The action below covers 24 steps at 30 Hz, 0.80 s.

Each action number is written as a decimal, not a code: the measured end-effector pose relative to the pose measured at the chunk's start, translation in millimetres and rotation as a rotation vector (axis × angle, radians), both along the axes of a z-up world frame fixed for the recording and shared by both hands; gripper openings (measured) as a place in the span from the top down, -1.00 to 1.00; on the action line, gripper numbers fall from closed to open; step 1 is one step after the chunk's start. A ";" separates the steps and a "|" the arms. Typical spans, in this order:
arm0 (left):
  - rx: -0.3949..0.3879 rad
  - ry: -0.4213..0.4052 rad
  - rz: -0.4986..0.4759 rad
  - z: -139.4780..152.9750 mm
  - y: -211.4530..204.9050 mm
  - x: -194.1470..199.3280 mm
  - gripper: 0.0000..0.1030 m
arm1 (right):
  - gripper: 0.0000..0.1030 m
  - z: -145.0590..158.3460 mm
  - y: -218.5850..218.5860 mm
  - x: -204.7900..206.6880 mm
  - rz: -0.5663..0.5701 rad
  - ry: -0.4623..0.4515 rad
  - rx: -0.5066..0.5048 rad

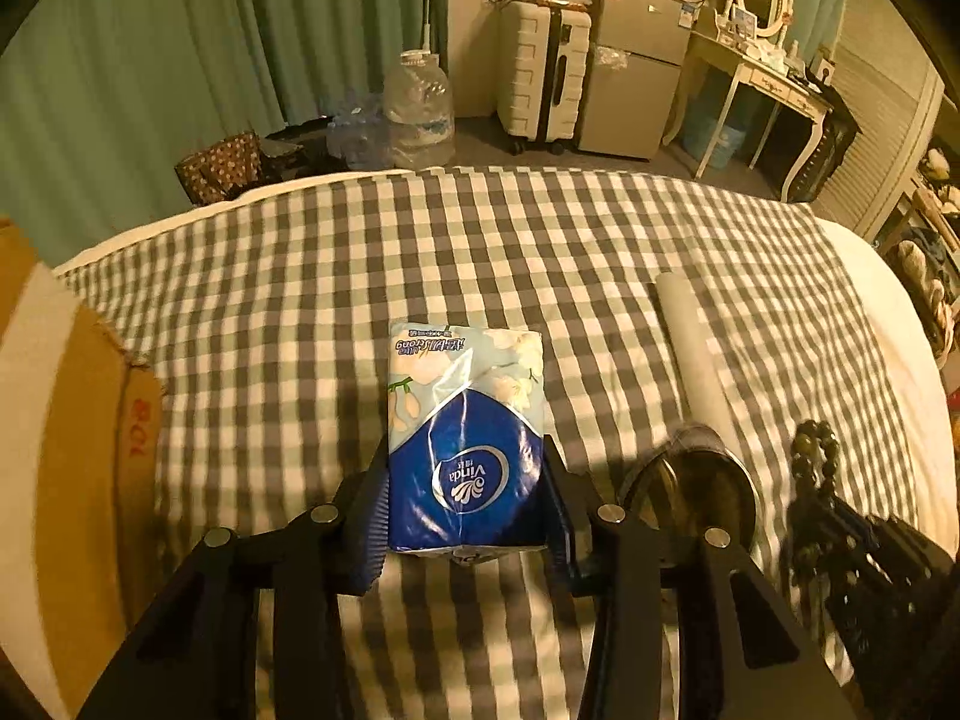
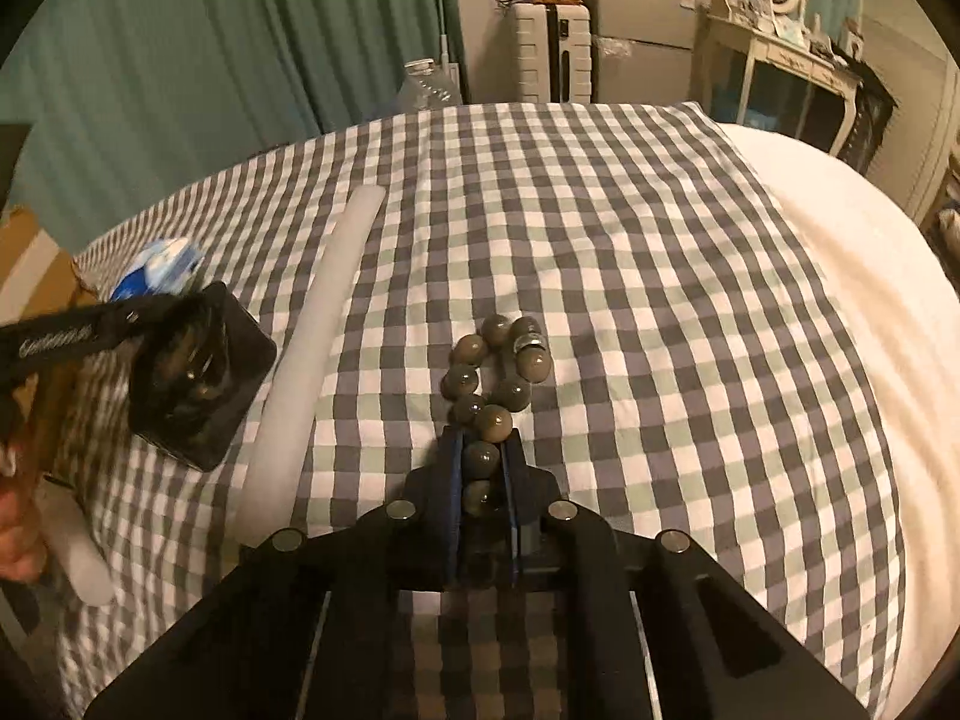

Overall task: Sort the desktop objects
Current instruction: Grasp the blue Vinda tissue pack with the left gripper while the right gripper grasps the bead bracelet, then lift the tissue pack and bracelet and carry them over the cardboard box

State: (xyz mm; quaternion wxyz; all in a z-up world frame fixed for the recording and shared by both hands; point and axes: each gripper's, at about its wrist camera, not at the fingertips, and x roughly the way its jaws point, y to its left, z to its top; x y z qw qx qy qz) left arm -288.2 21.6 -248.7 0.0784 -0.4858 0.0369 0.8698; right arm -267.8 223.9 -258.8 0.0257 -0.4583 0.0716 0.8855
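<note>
A blue and white tissue pack [image 1: 465, 420] sits between the fingers of my left gripper [image 1: 465, 504]. Both pads press on its sides, so the gripper is shut on it. The pack's far end reaches out over the checked cloth [image 1: 540, 240]. My right gripper [image 2: 483, 456] is shut on a bracelet of dark round beads [image 2: 498, 360]; two beads are pinched between the pads and the others bunch just beyond the fingertips. In the left wrist view the right gripper [image 1: 840, 516] and the bracelet [image 1: 813, 450] show at the lower right. In the right wrist view the tissue pack [image 2: 159, 267] shows at the far left.
A long white tube [image 2: 312, 348] lies on the cloth between the two grippers, with a dark glossy container [image 2: 198, 378] beside it. A cardboard box [image 1: 72, 450] stands at the left edge. The white surface [image 2: 840, 300] is bare at the right. A person's hand [image 2: 18, 528] shows at the left.
</note>
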 end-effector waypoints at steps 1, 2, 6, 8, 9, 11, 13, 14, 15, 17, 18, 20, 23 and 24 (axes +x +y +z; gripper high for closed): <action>-0.001 0.003 0.001 3.8 -0.8 4.9 0.17 | 0.78 2.6 -0.4 2.1 -0.001 0.004 -0.001; 0.001 0.004 0.001 7.4 -2.7 10.8 0.17 | 0.78 5.9 -0.7 5.6 0.000 0.009 -0.008; 0.004 0.018 -0.007 23.3 -6.2 35.0 0.17 | 0.78 16.0 5.3 20.9 -0.010 0.048 -0.021; 0.006 0.028 -0.010 32.6 -6.6 42.3 0.17 | 0.78 22.8 7.9 25.0 -0.022 0.062 -0.030; 0.010 0.034 -0.010 37.1 -7.4 45.4 0.17 | 0.78 27.3 9.7 25.1 -0.024 0.069 -0.027; 0.017 0.050 -0.008 47.4 -8.1 52.8 0.17 | 0.78 38.5 9.6 30.9 -0.030 0.091 -0.015; 0.023 0.064 -0.006 58.1 -11.2 59.5 0.17 | 0.78 49.1 6.7 41.0 -0.043 0.108 -0.015; 0.027 0.075 -0.005 65.3 -13.5 65.7 0.17 | 0.78 54.2 7.6 42.8 -0.049 0.114 -0.021; 0.029 0.081 -0.005 69.9 -14.5 66.9 0.17 | 0.78 57.8 9.5 43.3 -0.054 0.118 -0.026; 0.035 0.103 -0.003 83.7 -16.7 75.4 0.17 | 0.78 70.1 9.9 49.4 -0.060 0.133 -0.031; 0.039 0.112 -0.002 89.1 -17.5 78.0 0.17 | 0.78 76.1 10.6 53.9 -0.057 0.142 -0.029; 0.048 0.135 0.003 101.2 -21.1 84.7 0.17 | 0.78 90.8 6.1 62.8 -0.051 0.169 -0.018; 0.058 0.161 0.004 115.2 -24.3 92.4 0.17 | 0.78 112.7 -4.5 79.8 -0.046 0.206 -0.011; 0.057 0.170 0.004 119.0 -25.6 96.2 0.17 | 0.78 121.4 -7.0 83.5 -0.048 0.216 -0.015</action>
